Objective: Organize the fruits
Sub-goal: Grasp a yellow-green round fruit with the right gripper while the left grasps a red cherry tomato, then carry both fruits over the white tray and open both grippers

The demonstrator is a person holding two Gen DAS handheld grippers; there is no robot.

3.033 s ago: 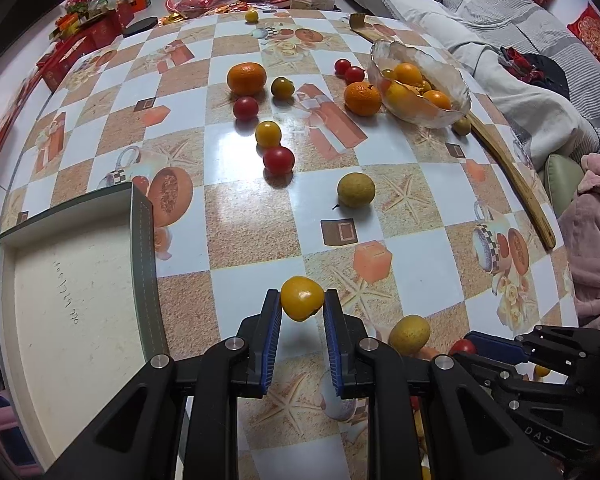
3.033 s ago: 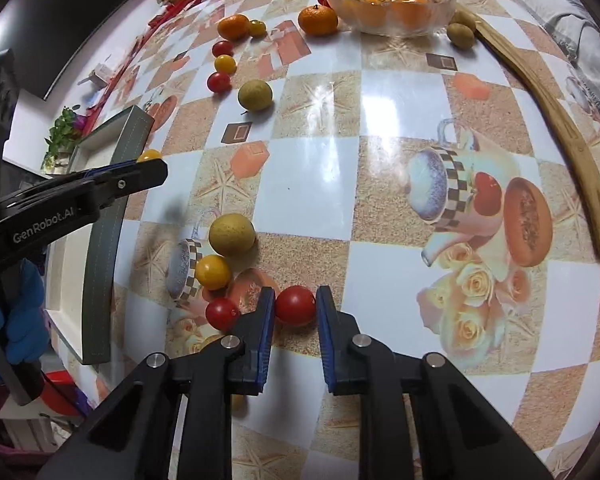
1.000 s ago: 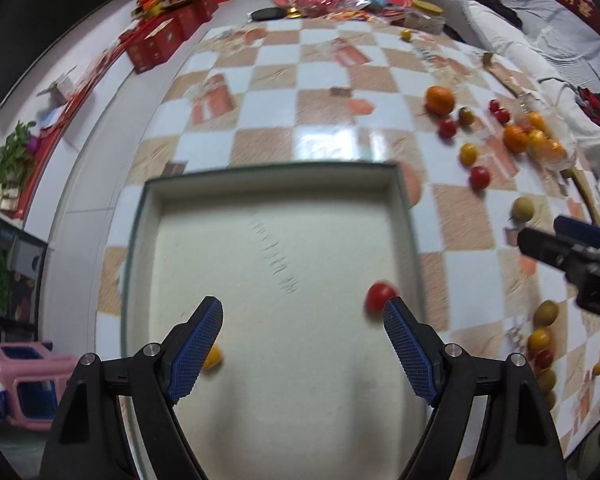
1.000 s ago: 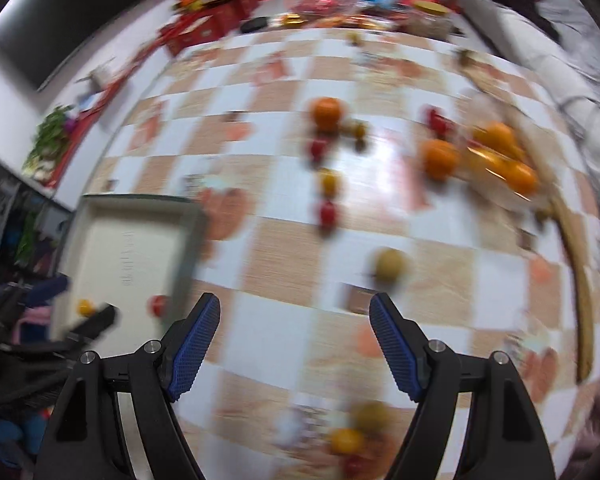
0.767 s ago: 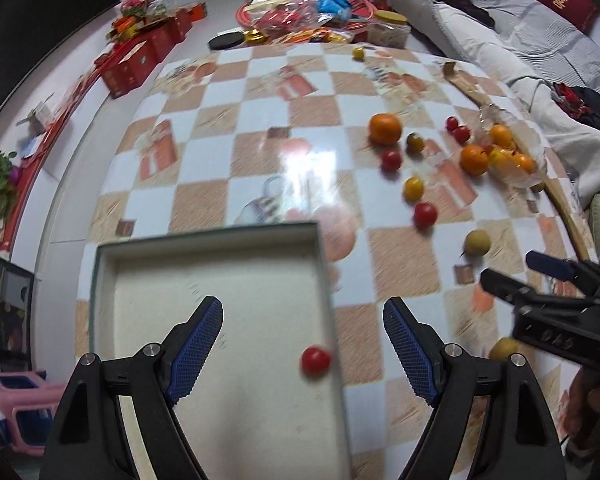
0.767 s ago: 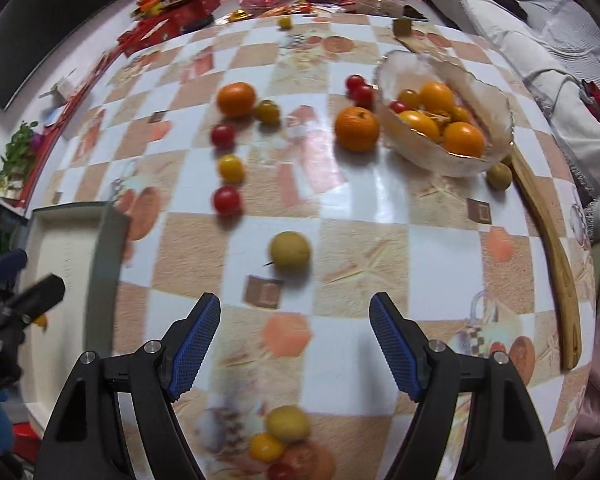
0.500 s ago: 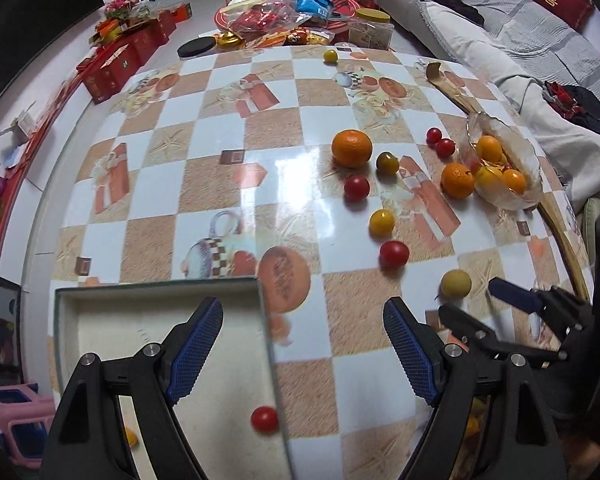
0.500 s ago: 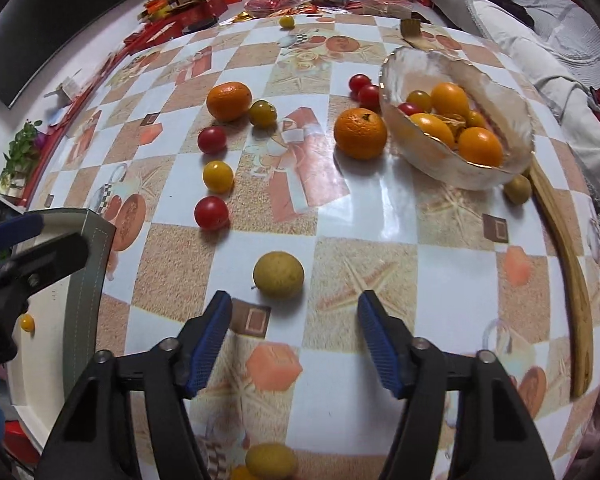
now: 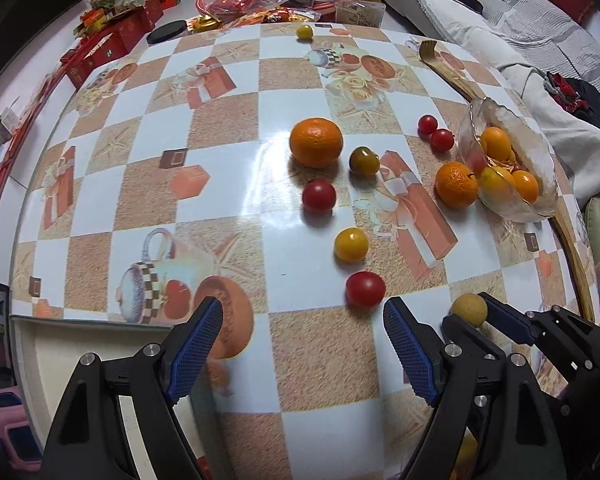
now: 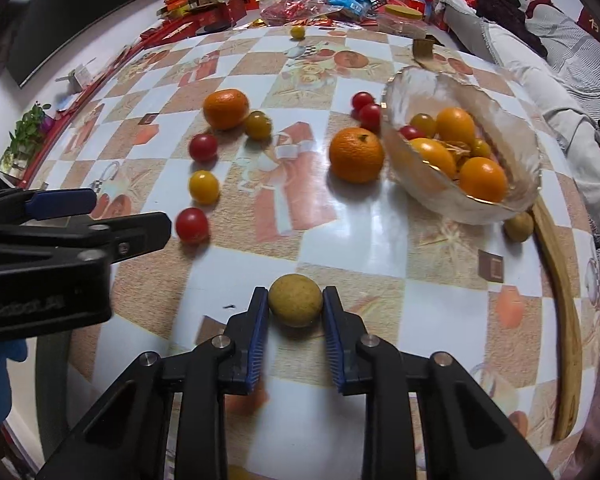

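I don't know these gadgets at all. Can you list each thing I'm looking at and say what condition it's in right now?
Left hand-held gripper: open, holding nothing.
Right hand-held gripper: closed around the tan round fruit.
Glass bowl: upright, partly filled with orange fruits.
Red tomato: loose on the table, just ahead of the left hand-held gripper.
Large orange: loose on the table.
Tray: only its corner shows.
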